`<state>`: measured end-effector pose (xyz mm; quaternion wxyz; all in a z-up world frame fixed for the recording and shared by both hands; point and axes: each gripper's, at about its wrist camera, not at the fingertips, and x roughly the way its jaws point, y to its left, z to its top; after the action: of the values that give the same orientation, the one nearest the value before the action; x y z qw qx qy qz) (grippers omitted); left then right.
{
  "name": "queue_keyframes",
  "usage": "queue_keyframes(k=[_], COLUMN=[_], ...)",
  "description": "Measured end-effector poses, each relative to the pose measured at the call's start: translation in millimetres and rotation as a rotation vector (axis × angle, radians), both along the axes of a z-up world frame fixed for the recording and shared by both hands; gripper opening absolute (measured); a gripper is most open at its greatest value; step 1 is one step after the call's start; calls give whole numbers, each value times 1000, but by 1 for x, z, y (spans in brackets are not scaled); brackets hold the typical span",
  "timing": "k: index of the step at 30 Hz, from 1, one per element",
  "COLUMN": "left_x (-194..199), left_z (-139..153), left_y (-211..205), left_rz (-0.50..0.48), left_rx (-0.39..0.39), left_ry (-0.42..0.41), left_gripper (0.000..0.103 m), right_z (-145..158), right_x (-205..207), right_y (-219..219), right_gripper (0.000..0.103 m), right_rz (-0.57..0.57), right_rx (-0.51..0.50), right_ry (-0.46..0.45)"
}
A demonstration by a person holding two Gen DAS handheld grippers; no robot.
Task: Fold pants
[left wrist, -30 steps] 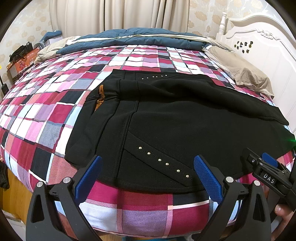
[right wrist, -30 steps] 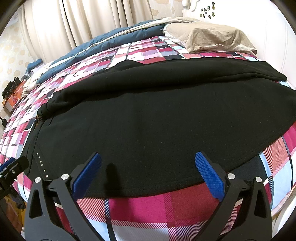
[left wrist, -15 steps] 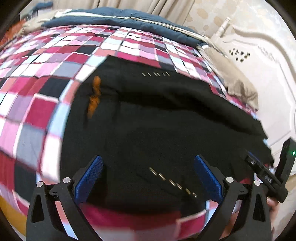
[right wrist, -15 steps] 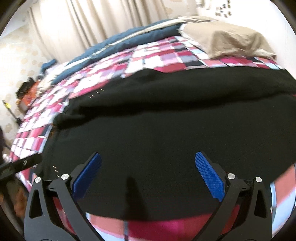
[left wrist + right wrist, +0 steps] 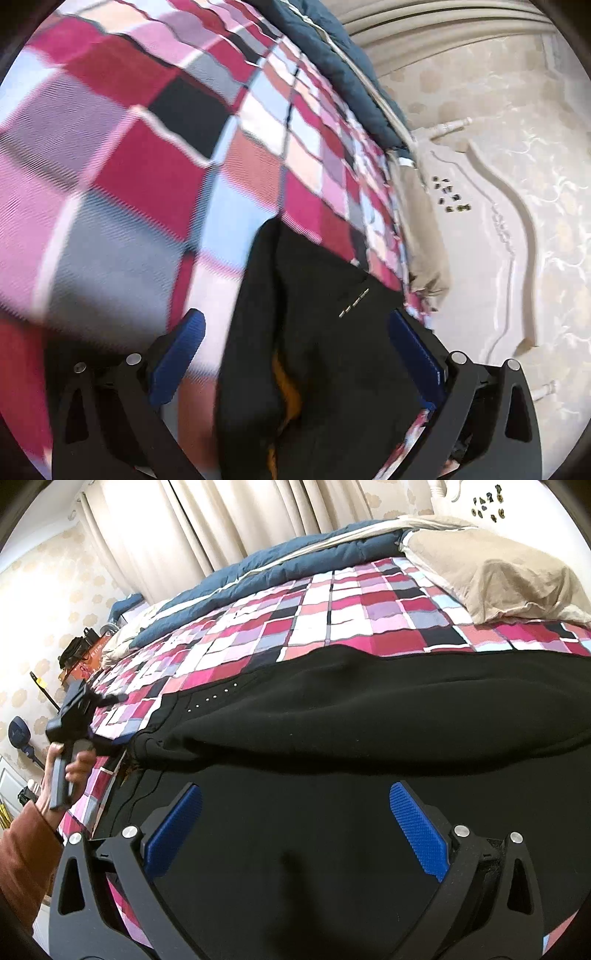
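The work surface is a bed with a checked cover, curtains behind it and a white headboard at one end.

Your left gripper has its blue pads spread apart, with nothing between them. It hovers over the waist end of the pants; this view is motion-blurred. A row of studs shows on the black fabric just ahead.

Your right gripper is likewise spread wide and grips nothing. It sits low over the pants, which lie flat across the near side of the bed. Beyond them lie a beige pillow and a blue duvet. Your left hand appears at the left edge of this view.
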<state>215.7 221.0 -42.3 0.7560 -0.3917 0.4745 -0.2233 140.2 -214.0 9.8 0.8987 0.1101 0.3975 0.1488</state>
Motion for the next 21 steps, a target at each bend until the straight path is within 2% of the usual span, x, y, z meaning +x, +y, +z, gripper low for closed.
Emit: queue_keyframes(k=[4, 8, 10, 13, 16, 18, 21], left_x=[25, 37, 39, 37, 40, 43, 49], left_z=[-2, -5, -9, -9, -6, -5, -8], left_y=[-20, -42, -44, -45, -56, -56, -49], left_rz=[-85, -185, -203, -223, -303, -308, -253], left_rx=[-54, -64, -49, -23, 75, 86, 53], left_ry=[-25, -60, -61, -93, -96, -81, -55], left_gripper=[98, 98, 98, 98, 98, 98, 96], right_z=[-10, -12, -5, 14, 35, 41, 35], right_x=[12, 26, 36, 53, 86, 115, 161], right_y=[-2, -6, -11, -23, -36, -41, -37], right_gripper=[101, 101, 101, 101, 101, 101, 101], right_rz=[25, 69, 93, 122, 174, 230, 332], right_rx=[52, 140, 179, 168, 138, 123, 95], right_ry=[47, 86, 66, 3, -55, -41, 33])
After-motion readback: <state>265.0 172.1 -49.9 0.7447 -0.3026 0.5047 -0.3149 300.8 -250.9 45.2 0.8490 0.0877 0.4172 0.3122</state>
